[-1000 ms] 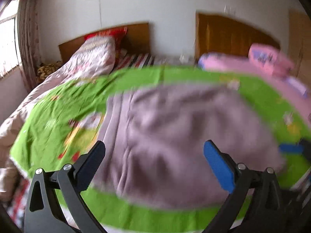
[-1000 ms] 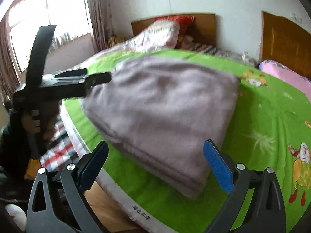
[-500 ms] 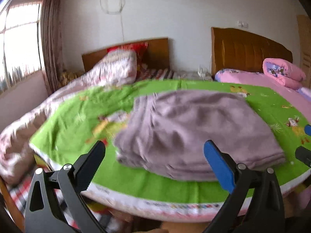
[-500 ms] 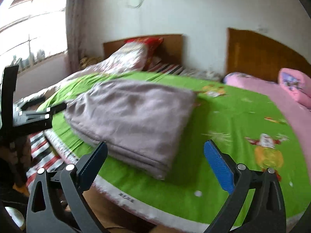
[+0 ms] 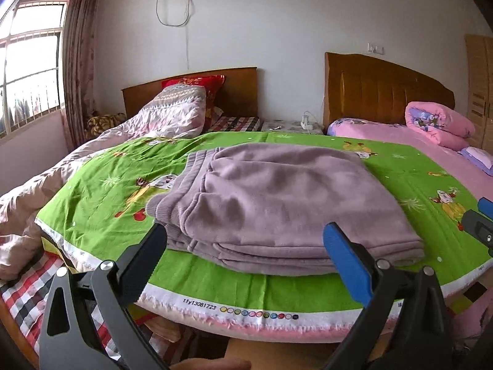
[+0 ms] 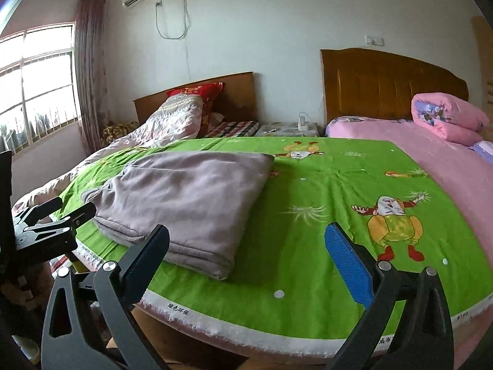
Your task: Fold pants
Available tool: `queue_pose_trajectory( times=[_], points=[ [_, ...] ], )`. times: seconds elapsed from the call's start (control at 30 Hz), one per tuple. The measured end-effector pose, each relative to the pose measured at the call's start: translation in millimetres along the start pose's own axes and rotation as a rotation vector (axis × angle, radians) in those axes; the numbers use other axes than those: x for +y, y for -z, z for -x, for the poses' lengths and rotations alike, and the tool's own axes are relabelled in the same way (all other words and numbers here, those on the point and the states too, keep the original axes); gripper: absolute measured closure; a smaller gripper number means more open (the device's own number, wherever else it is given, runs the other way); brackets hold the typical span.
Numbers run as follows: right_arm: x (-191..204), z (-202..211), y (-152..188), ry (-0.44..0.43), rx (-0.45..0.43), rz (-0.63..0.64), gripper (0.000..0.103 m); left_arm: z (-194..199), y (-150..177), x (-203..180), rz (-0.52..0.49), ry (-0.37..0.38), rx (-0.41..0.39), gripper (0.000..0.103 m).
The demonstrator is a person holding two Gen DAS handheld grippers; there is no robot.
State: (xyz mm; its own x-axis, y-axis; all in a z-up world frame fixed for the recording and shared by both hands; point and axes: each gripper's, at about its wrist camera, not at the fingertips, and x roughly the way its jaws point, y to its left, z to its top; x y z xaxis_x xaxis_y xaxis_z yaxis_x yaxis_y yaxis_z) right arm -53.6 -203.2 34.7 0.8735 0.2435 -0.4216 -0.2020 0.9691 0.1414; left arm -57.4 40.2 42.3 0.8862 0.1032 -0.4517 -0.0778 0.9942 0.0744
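Observation:
The mauve fleece pants [image 5: 277,203] lie folded in a flat stack on the green cartoon sheet [image 5: 101,203], waistband to the left; they also show in the right wrist view [image 6: 185,203]. My left gripper [image 5: 246,259] is open and empty, held off the bed's near edge in front of the stack. My right gripper [image 6: 249,259] is open and empty, off the near edge to the right of the pants. The left gripper shows at the left edge of the right wrist view [image 6: 49,225].
The green sheet's white hem [image 5: 246,308] marks the bed's near edge. A pale quilt [image 5: 160,117] and red pillow lie at the back left. A pink bed with a rolled pink quilt [image 5: 437,123] is at the right. A nightstand [image 6: 286,129] stands between the headboards.
Both grippers have pulled back from the bed and away from the pants, which now look smaller and farther off. The pants stay folded and still.

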Motion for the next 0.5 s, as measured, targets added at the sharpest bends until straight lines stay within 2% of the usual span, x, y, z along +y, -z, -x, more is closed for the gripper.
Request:
queue_pose_trajectory(
  times=[0.5],
  points=[
    [6.5, -0.1, 1.1, -0.003, 0.005, 0.006, 0.005, -3.2, 1.3, 4.2, 0.019, 0.0, 0.023, 0.002]
  ],
)
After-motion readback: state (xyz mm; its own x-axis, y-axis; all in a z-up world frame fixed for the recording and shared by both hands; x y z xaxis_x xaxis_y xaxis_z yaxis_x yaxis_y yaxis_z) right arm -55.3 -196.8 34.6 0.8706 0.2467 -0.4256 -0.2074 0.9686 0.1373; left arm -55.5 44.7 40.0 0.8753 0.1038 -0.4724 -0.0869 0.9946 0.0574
